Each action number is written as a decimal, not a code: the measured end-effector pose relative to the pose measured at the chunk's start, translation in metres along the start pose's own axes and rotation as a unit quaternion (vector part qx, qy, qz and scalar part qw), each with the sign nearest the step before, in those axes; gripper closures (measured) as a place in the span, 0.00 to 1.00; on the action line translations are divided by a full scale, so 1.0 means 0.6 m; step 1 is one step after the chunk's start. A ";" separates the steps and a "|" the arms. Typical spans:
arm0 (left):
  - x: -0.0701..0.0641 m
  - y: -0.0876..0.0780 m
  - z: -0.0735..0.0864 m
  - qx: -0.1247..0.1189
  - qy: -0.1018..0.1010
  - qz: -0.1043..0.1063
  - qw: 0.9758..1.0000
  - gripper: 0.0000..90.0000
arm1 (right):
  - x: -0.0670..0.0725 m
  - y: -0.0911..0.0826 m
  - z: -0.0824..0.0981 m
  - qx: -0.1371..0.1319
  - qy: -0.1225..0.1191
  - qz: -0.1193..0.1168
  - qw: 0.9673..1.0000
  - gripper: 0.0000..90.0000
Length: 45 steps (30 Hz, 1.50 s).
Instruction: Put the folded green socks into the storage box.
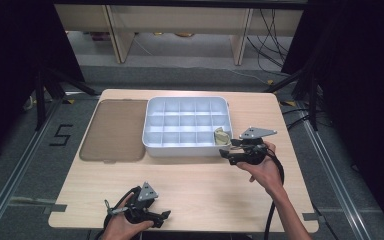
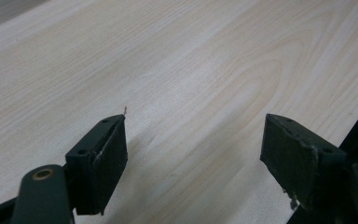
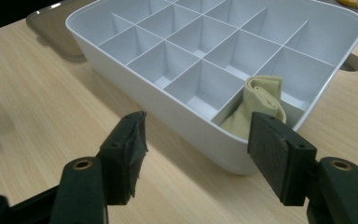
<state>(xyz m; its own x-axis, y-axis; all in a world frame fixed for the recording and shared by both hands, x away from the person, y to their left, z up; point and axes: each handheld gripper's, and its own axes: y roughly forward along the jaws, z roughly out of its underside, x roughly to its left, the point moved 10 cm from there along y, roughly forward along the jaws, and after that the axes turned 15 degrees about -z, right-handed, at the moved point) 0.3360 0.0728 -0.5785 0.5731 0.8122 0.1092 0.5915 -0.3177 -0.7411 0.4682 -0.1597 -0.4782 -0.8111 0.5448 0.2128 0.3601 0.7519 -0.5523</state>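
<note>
We see the right gripper released at centre right beside the tray holding a cloth; left gripper released, bottom left.

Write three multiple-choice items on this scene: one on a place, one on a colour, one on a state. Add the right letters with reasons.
1. Where does the rolled beige cloth lie?
A. in a corner compartment of the white tray
B. on the brown lid
C. on the bare table

2. What colour is the lid beside the tray?
A. white
B. brown
C. blue

3. How does the right gripper stand?
A. shut on the cloth
B. open, holding nothing
C. shut on the tray rim

Key: 1 A, the cloth sits inside tray walls; 2 B, it looks translucent brown; 3 B, its fingers stand apart over bare wood.
</note>
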 end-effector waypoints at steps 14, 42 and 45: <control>0.000 -0.001 0.000 0.000 -0.009 0.001 1.000 0.24 | 0.018 -0.006 0.024 0.007 -0.004 -0.002 1.000 0.40; 0.000 -0.004 -0.001 -0.002 -0.009 0.001 1.000 0.24 | 0.056 -0.009 0.070 0.011 -0.012 -0.024 1.000 0.34; 0.000 -0.004 -0.001 -0.001 -0.009 0.000 1.000 0.24 | 0.060 -0.010 0.073 0.005 -0.002 -0.022 1.000 0.32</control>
<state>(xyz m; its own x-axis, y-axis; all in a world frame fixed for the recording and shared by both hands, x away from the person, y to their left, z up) 0.3347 0.0734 -0.5764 0.5633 0.8205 0.0972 0.5930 -0.3195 -0.7391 0.4165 -0.1608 -0.5028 -0.8277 0.5099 0.2345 0.3190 0.7712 -0.5509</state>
